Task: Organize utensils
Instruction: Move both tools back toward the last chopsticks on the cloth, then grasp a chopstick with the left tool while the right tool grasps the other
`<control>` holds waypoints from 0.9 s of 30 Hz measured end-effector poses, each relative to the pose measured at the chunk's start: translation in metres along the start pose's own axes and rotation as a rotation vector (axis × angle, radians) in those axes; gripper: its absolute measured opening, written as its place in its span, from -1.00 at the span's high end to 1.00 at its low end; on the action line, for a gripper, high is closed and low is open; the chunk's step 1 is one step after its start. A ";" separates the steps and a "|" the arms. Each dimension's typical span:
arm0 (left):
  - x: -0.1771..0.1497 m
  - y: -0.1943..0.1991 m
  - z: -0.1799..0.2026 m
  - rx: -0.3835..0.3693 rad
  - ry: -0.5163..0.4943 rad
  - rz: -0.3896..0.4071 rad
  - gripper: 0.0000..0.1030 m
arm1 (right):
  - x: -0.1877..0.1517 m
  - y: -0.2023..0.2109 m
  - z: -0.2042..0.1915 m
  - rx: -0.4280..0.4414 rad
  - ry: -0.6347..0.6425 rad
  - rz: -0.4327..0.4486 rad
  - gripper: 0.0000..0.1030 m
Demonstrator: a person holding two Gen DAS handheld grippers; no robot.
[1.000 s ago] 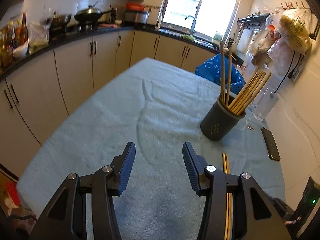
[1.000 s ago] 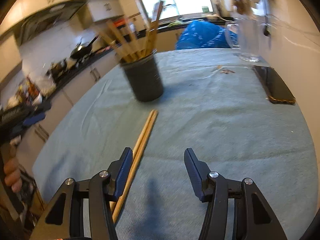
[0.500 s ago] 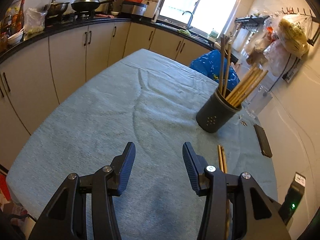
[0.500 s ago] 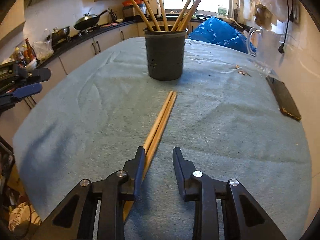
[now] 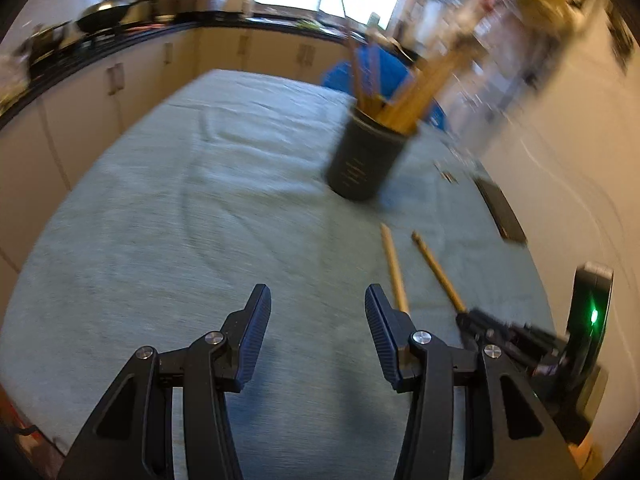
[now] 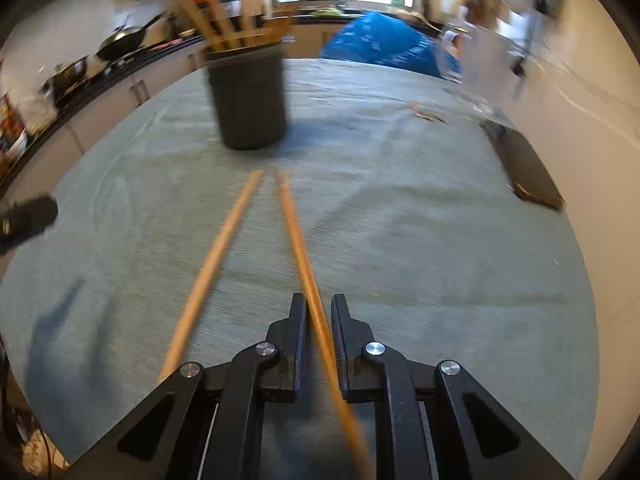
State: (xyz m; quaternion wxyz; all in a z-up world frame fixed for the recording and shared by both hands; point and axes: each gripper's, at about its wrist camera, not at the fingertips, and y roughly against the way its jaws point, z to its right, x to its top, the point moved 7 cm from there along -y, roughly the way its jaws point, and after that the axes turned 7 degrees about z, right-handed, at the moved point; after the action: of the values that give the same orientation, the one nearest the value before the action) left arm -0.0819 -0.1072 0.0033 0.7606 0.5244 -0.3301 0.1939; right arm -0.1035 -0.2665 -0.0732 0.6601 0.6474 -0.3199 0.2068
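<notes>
A big round surface [image 6: 420,220] with a soft grey-green cloth fills both views. Behind it runs a long row of pale kitchen cupboards [image 5: 120,92], with a dark wok [image 5: 106,12] sitting up on top. A blue bag [image 6: 384,50] sits at the far edge of the surface.

A dark round holder [image 6: 248,96] stands upright on the cloth, full of wooden chopsticks that lean out in many directions. A flat black phone [image 6: 528,168] lies near the wall, well apart from the holder.

Two loose chopsticks lie in front of the holder, their far tips close together and their near ends spread apart. The left chopstick [image 6: 216,264] lies flat on the cloth on its own. The right chopstick [image 6: 300,248] runs straight back between the two fingers of the right claw [image 6: 319,320] — the fingers are nearly shut with the stick in the narrow gap, but the blur hides whether they truly pinch it.

The left claw [image 5: 316,320] is wide open and holds nothing. It hangs over bare cloth — the loose chopsticks lie just to its right.
</notes>
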 end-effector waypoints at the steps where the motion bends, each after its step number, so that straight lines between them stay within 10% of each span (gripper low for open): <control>1: -0.002 -0.005 0.009 -0.014 -0.020 -0.018 0.08 | -0.002 0.002 0.009 -0.007 -0.016 -0.002 0.74; 11: -0.026 -0.053 0.069 0.001 -0.246 -0.121 0.12 | -0.010 0.017 0.034 0.022 -0.095 -0.010 0.74; 16: -0.036 -0.068 0.070 0.005 -0.254 -0.169 0.83 | -0.013 0.021 0.037 0.051 -0.129 -0.009 0.78; 27: -0.039 -0.046 0.025 -0.006 -0.229 -0.219 0.86 | -0.022 0.027 0.036 0.122 -0.179 -0.058 0.83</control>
State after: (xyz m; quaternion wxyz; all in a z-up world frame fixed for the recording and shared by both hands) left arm -0.0874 -0.1453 -0.0487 0.7361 0.5737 -0.3561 0.0479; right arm -0.1435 -0.2970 -0.0704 0.5940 0.7112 -0.3456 0.1479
